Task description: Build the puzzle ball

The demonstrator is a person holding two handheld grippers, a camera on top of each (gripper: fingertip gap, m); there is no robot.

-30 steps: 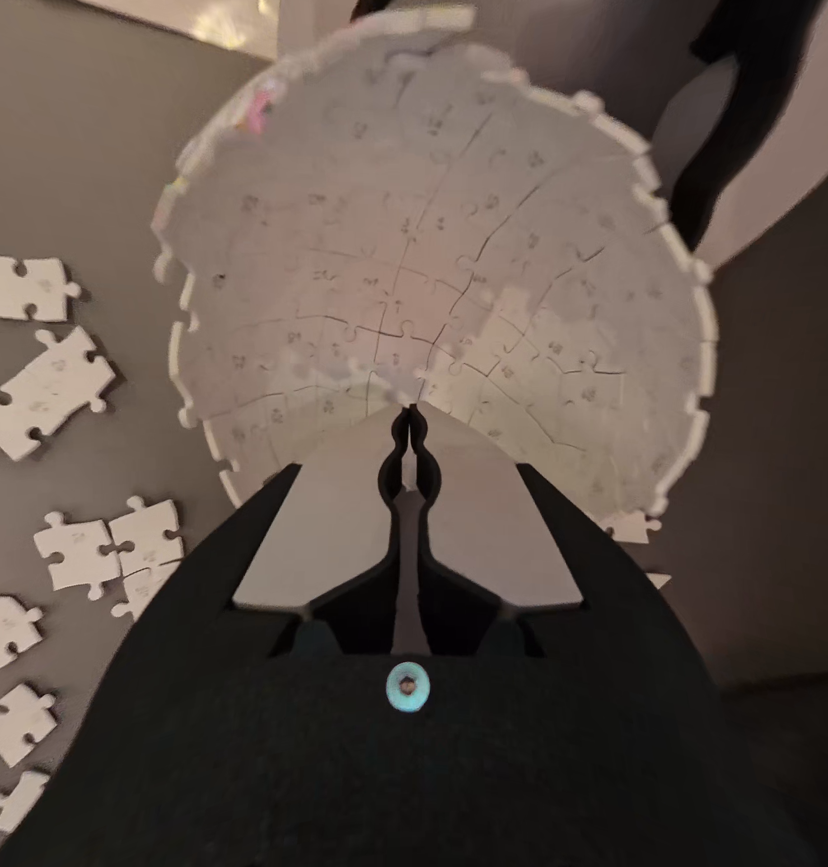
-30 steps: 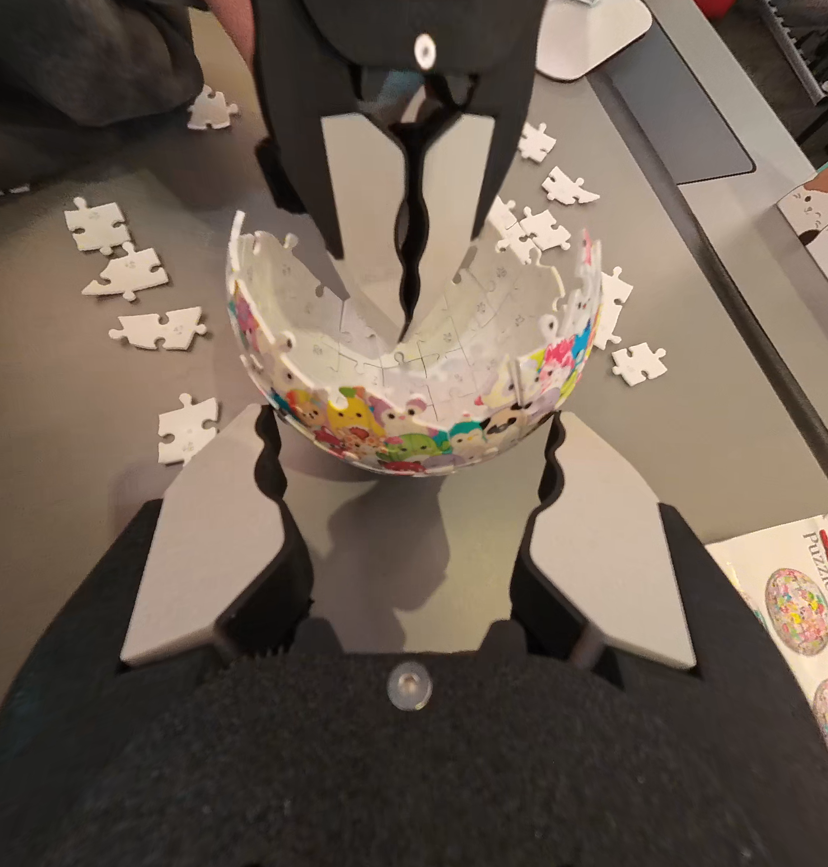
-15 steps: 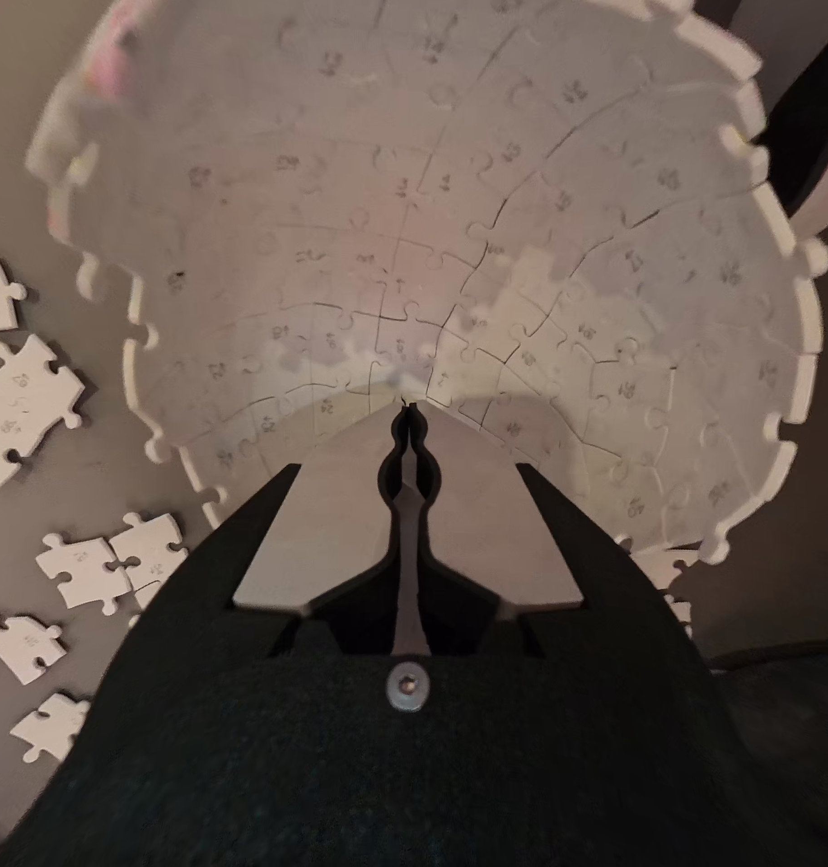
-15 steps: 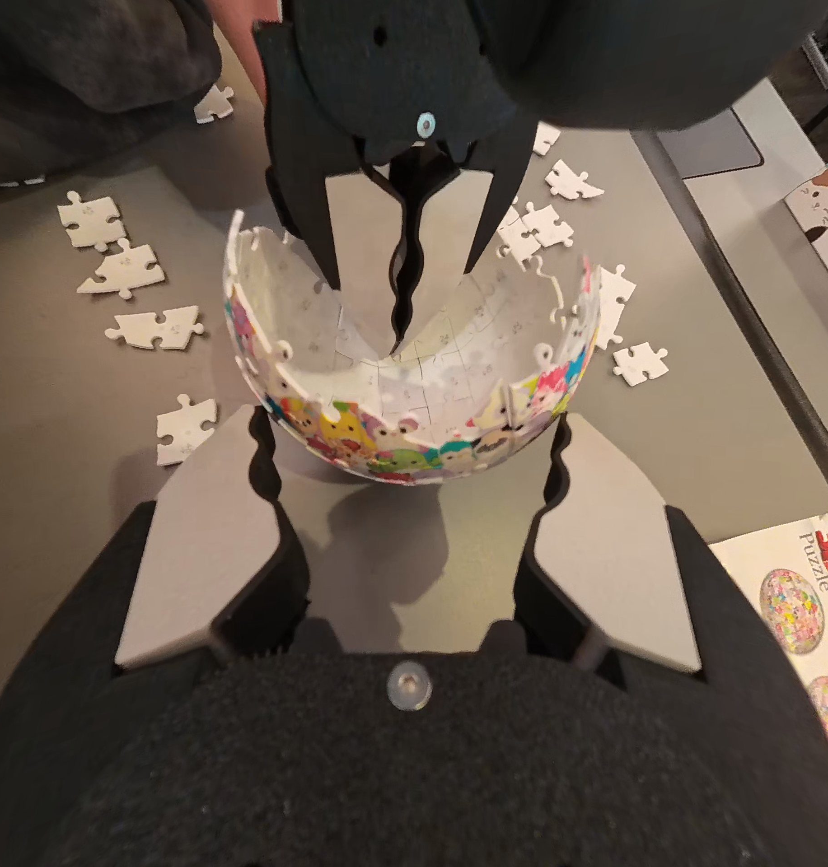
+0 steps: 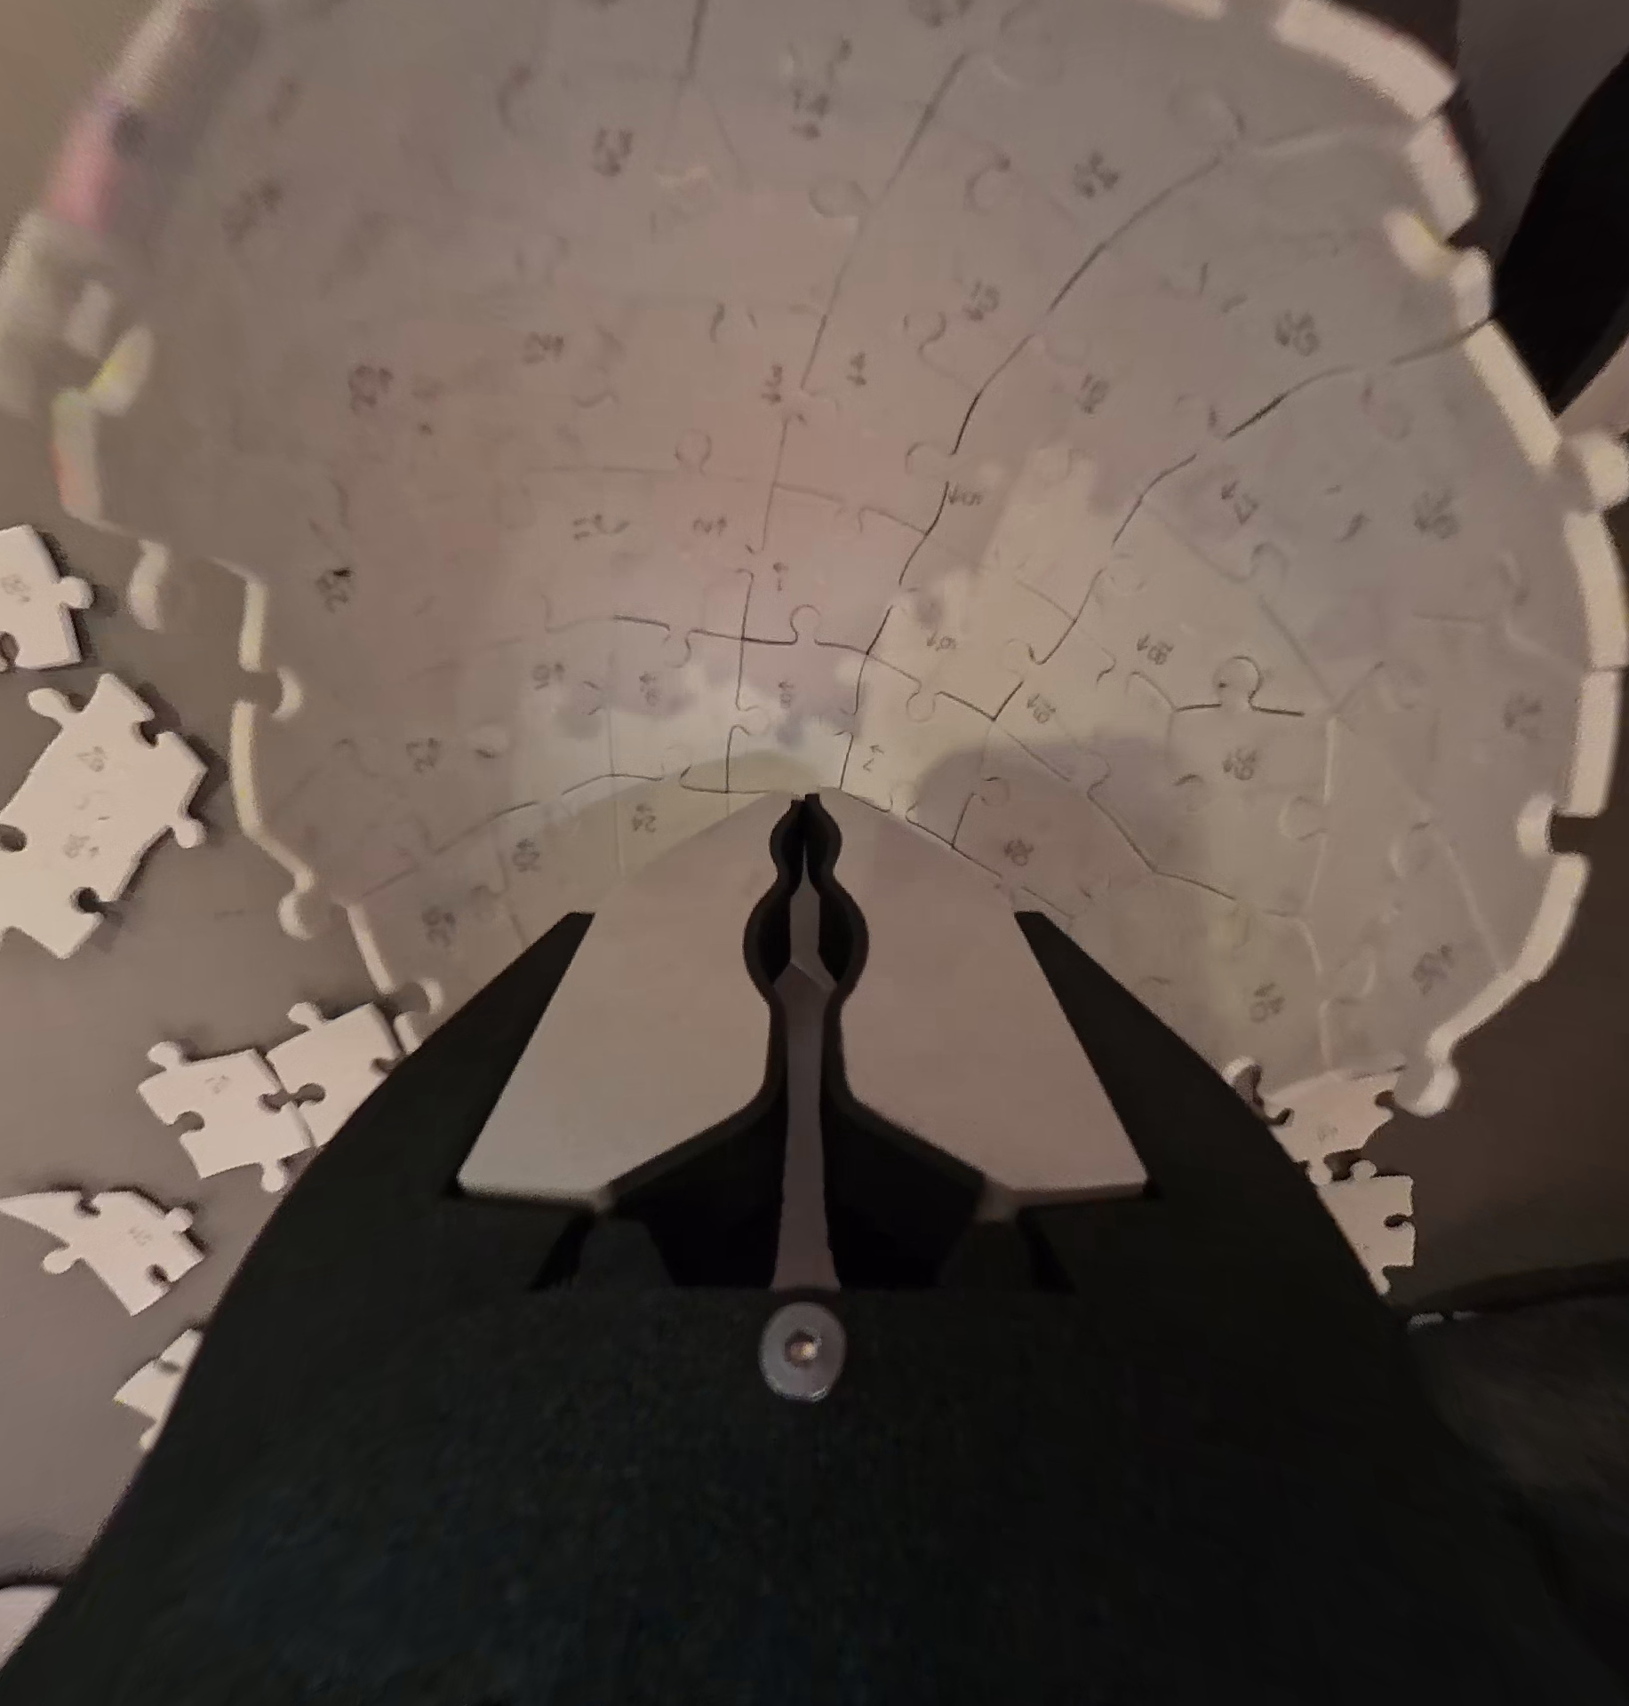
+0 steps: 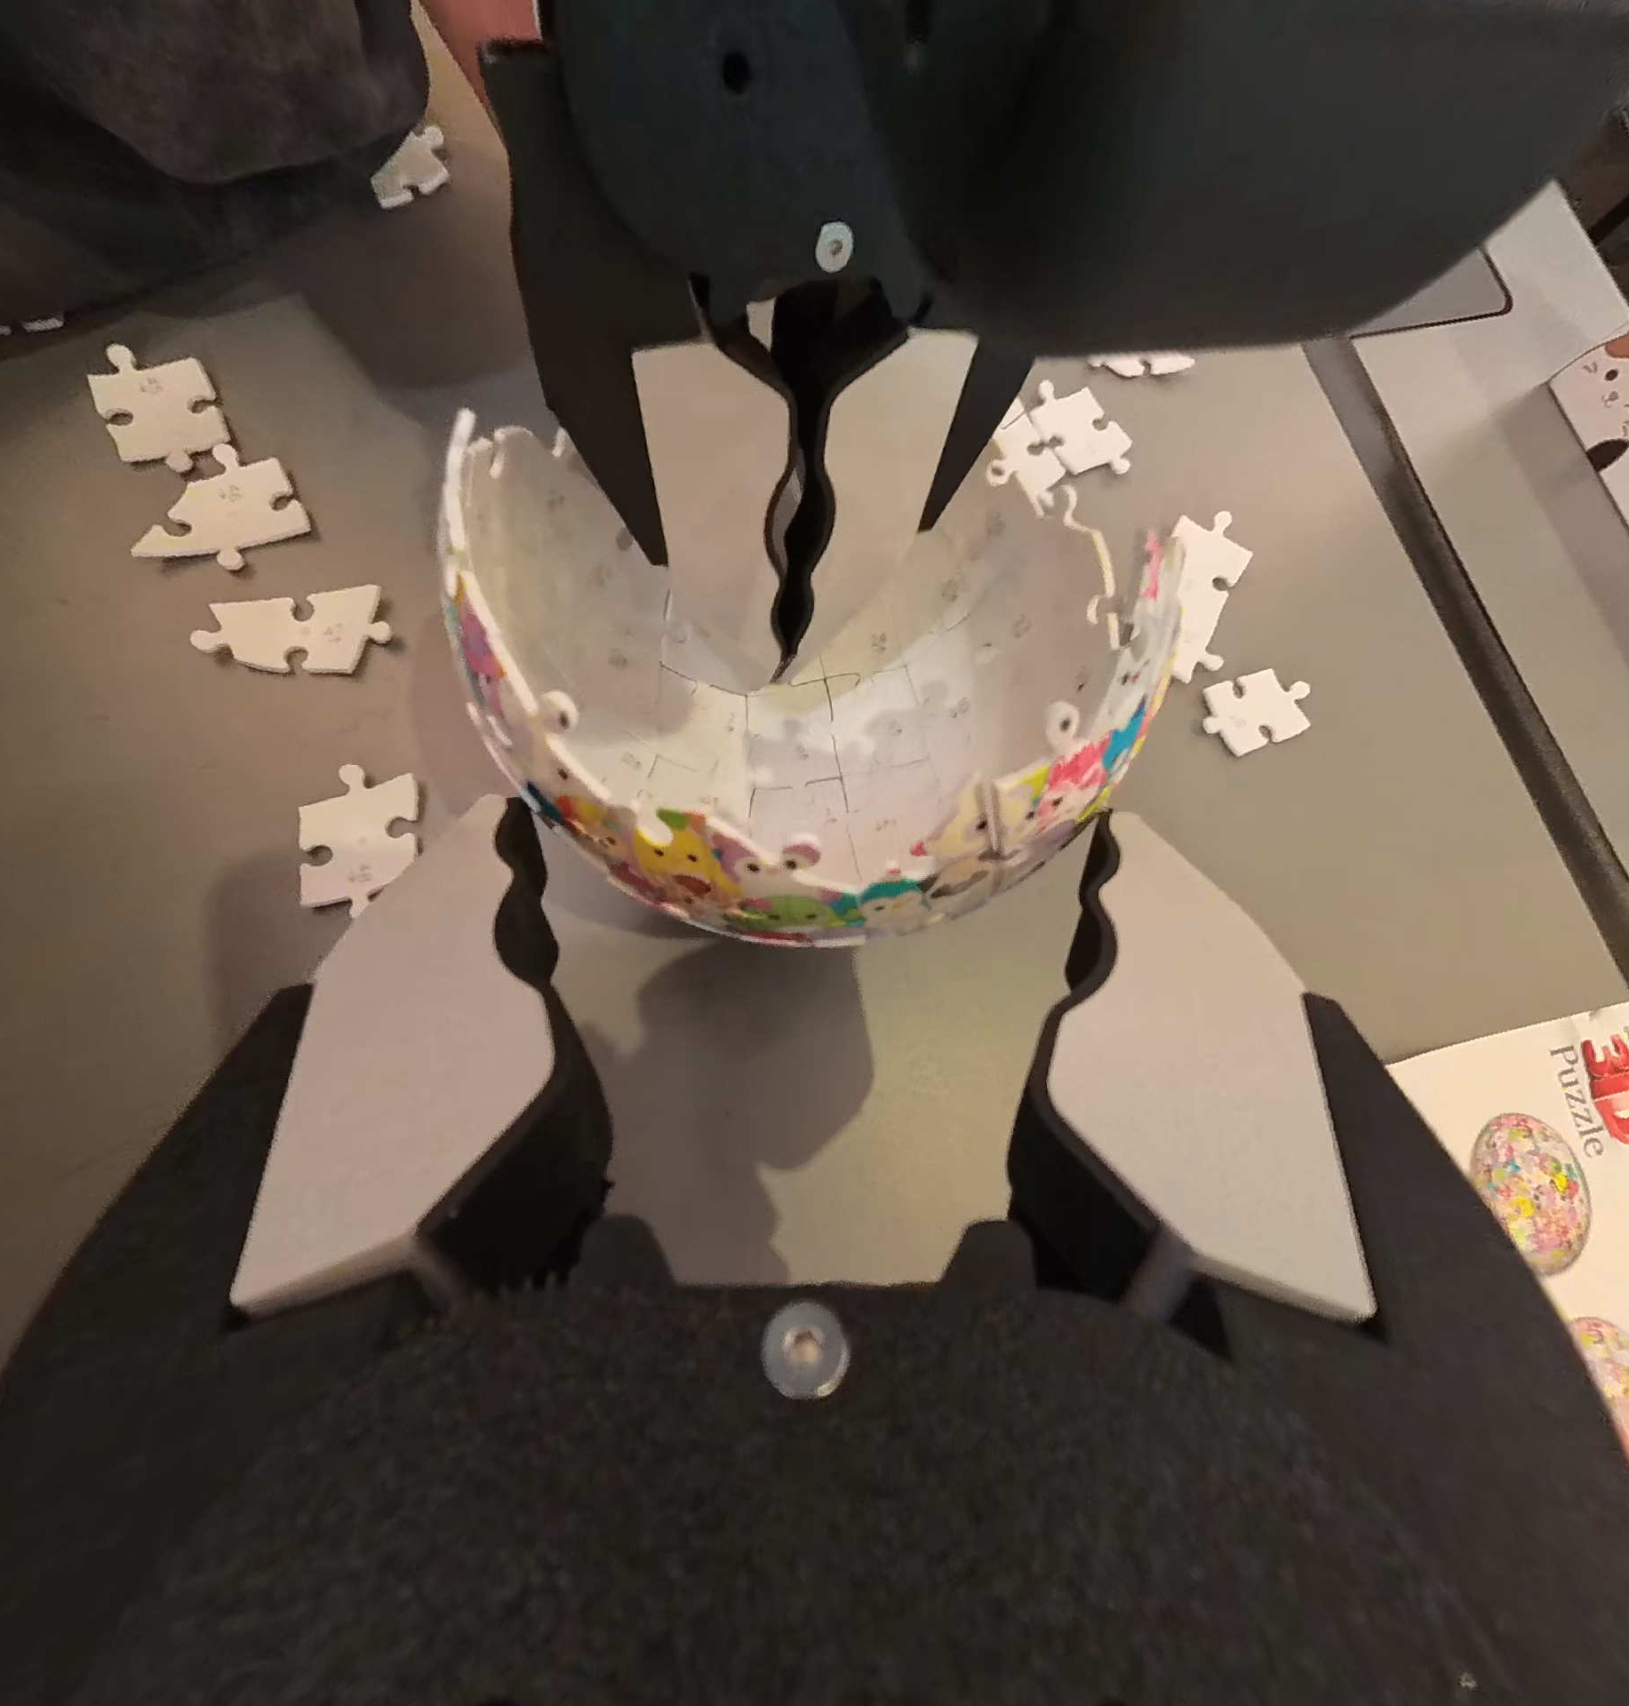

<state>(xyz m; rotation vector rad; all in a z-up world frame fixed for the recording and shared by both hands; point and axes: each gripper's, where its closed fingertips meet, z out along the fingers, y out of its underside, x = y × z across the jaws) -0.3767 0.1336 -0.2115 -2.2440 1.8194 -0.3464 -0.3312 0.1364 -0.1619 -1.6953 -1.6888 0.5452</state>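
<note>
Right wrist view: left gripper (image 6: 783, 660) blocks half-built puzzle ball (image 6: 792, 785) amid loose pieces (image 6: 289, 632).

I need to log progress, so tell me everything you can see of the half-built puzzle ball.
The half-built puzzle ball is an open bowl of interlocked curved pieces, white and numbered inside, colourful cartoon print outside, with a jagged knobbed rim. It sits opening-up on the grey table. The shut left gripper reaches inside, tips at its floor; the open right gripper flanks its near side.

Puzzle ball (image 5: 884, 462): upper rim ran past the frame's top, left edge blurred.
Booklet (image 6: 1558, 1172): cut by the right edge.
</note>
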